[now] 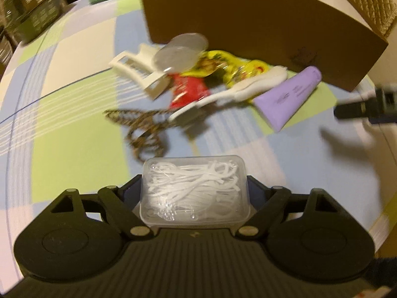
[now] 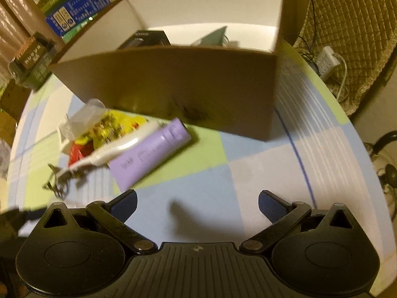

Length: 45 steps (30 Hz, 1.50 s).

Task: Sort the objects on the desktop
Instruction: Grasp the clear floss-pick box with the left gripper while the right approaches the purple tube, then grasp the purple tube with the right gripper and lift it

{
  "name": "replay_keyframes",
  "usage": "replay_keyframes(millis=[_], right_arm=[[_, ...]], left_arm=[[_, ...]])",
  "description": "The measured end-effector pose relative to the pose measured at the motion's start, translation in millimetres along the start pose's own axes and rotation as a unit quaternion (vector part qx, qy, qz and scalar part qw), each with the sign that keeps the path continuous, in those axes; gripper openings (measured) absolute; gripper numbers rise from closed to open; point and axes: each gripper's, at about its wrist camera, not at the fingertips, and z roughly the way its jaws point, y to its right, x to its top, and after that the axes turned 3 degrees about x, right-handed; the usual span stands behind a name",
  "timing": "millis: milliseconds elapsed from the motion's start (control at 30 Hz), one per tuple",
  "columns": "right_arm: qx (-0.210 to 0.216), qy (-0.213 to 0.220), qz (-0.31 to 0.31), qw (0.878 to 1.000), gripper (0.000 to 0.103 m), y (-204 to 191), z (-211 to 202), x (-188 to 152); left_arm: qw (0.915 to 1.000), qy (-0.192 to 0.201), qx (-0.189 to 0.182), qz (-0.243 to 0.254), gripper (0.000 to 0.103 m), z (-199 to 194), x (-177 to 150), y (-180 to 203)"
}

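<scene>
My left wrist view looks steeply down, close over the surface [image 1: 74,124]. My right does likewise. Both share the cardboard box [image 1: 248,24] and purple tube [image 2: 148,151].

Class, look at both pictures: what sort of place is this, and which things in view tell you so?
Probably a room at home, with a table used for tidying. A checked tablecloth covers the table, toiletries such as a purple tube lie beside a cardboard box, and a power strip lies beyond the table.

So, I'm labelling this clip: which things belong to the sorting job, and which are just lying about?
Job: clear floss-pick box between the left gripper's fingers, purple tube, white hair clip, cardboard box.
Lying about: power strip, stacked cartons.
</scene>
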Motion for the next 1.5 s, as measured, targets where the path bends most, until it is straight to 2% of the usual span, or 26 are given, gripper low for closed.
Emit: replay_keyframes(millis=[267,333,433,633,700,767,833,933,1100,1233,1433,1500], right_arm=[[0.009,0.029,0.049,0.998,0.100,-22,16,18],[0.002,0.040,0.065,0.997,0.090,-26,19,21],[-0.014,0.052,0.086,0.995,0.083,-31,24,24],[-0.052,0.066,0.118,0.989,0.075,-35,41,28],[-0.065,0.064,0.099,0.991,0.069,-39,47,27],[-0.068,0.065,0.055,0.994,0.060,-47,50,24],[-0.069,0.060,0.009,0.996,0.041,-54,51,19],[-0.074,0.049,-0.054,0.995,0.032,-60,52,10],[-0.069,0.030,-0.101,0.992,0.031,-52,40,-8],[-0.065,0.035,-0.096,0.993,0.031,-44,33,-18],[-0.086,0.054,-0.091,0.991,0.034,-48,38,-10],[-0.094,0.051,-0.107,0.988,0.033,-52,41,-10]], left_arm=[[0.9985,-0.006,0.036,-0.041,0.083,-8,-12,-53],[0.9976,-0.005,0.046,-0.051,0.083,-9,-12,-68],[0.9961,-0.003,0.063,-0.063,0.083,-10,-10,-90],[0.9935,0.005,0.082,-0.079,0.083,-11,-1,-121],[0.9935,0.008,0.082,-0.079,0.083,-11,0,-126],[0.9938,0.009,0.080,-0.077,0.083,-10,1,-128],[0.9943,0.008,0.076,-0.075,0.083,-9,0,-129],[0.9950,0.005,0.071,-0.071,0.083,-7,-3,-131],[0.9961,0.008,0.060,-0.064,0.083,-6,-4,-132],[0.9967,0.012,0.054,-0.059,0.083,-6,-2,-133],[0.9976,0.018,0.047,-0.047,0.083,-8,0,-129],[0.9979,0.021,0.045,-0.042,0.083,-10,0,-127]])
